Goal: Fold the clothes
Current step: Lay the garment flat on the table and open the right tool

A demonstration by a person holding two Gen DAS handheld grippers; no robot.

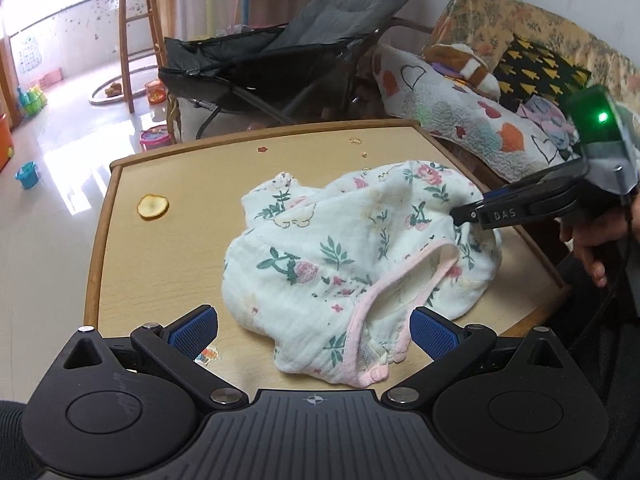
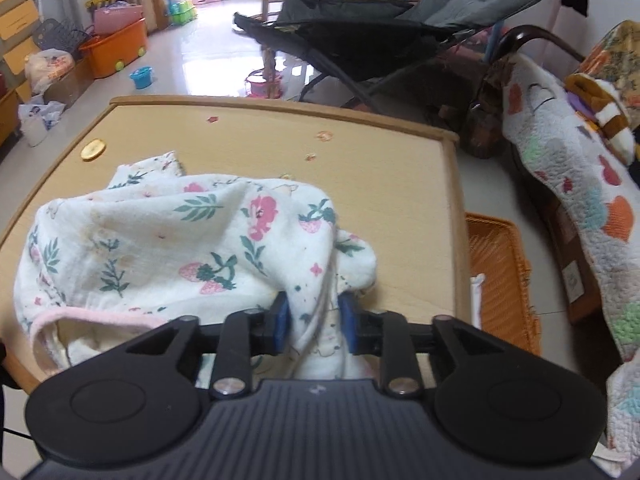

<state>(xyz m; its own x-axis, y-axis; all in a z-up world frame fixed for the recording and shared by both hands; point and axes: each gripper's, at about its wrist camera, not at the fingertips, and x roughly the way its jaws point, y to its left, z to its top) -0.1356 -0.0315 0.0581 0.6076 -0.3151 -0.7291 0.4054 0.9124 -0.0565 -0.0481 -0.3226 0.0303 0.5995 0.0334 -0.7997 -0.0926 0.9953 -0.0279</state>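
Two grippers work one floral garment (image 1: 352, 256) crumpled on the wooden table (image 1: 168, 256). The left gripper (image 1: 314, 330) hangs spread wide at its pink-trimmed near edge; the right gripper (image 2: 314, 320) pinches a fold. Farther back lies a yellow slice (image 1: 153, 207).

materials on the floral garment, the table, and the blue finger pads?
Garment: soft, crinkly woven cotton by the look, maybe muslin; matte, printed, pink bound edge, holds limp creases. Table: light wood or wood-look laminate, smooth with a slight sheen, darker raised wooden rim; faint grain shows. Pads on the left gripper's fingers: probably rubber or textured plastic, matte, with a fine grid.
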